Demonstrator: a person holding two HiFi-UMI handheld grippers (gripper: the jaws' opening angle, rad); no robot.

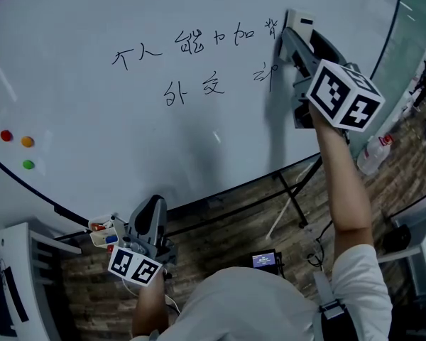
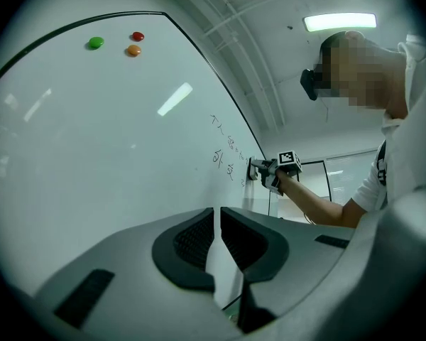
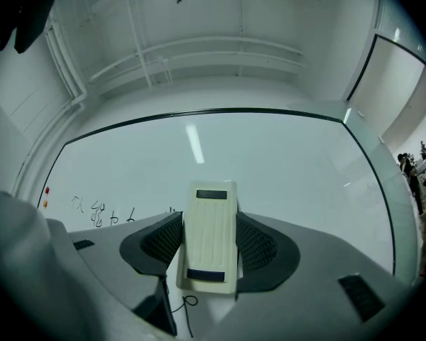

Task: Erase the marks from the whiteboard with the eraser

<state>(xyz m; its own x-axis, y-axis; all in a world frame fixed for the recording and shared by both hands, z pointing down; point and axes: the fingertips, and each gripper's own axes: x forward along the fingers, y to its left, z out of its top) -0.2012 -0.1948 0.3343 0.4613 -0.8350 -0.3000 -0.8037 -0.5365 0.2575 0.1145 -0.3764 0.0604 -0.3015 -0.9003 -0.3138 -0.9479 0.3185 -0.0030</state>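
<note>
Right gripper is clenched on the cream, ribbed, rectangular plastic eraser, with its jaws on the two long sides. In the head view the eraser is at 1 o'clock, at the right end of the upper row of black handwritten marks on the large white whiteboard. It seems to be against the board, but I cannot be sure of contact.

Left gripper hangs low at 7 o'clock, its jaws almost together and with nothing between them.

I think the main danger is that the eraser turns or slides between the pads when it is pressed hard. Then only one edge would rub and leave streaks. A single sweep toward 9 o'clock could also miss the lower row of marks.
</note>
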